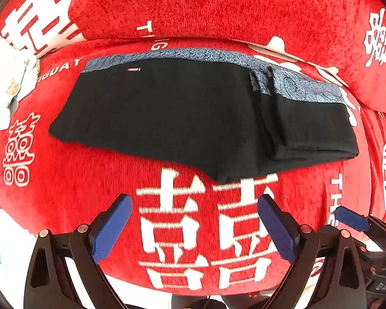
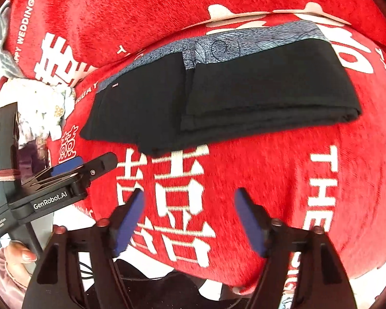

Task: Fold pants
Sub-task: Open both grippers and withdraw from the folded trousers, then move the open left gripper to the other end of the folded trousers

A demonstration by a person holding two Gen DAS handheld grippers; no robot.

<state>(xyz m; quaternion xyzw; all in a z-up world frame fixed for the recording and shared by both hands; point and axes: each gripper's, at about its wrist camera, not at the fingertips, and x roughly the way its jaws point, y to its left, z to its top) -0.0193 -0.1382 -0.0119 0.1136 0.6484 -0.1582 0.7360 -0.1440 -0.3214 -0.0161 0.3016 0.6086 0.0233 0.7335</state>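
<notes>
Black pants (image 1: 180, 118) with a blue-grey patterned waistband lie folded flat on a red cover with white characters (image 1: 193, 231). Their right part is doubled over into a thicker stack (image 1: 308, 128). They also show in the right wrist view (image 2: 231, 95). My left gripper (image 1: 195, 203) is open and empty, just short of the pants' near edge. My right gripper (image 2: 190, 198) is open and empty, also short of the near edge. The left gripper's body appears in the right wrist view (image 2: 54, 188), and a right fingertip (image 1: 352, 219) shows in the left wrist view.
A red cushion or backrest (image 1: 218, 5) rises behind the pants. A white flowered item (image 1: 7, 77) lies at the far left, also in the right wrist view (image 2: 38, 103). The cover's front edge drops off near the grippers (image 1: 18, 231).
</notes>
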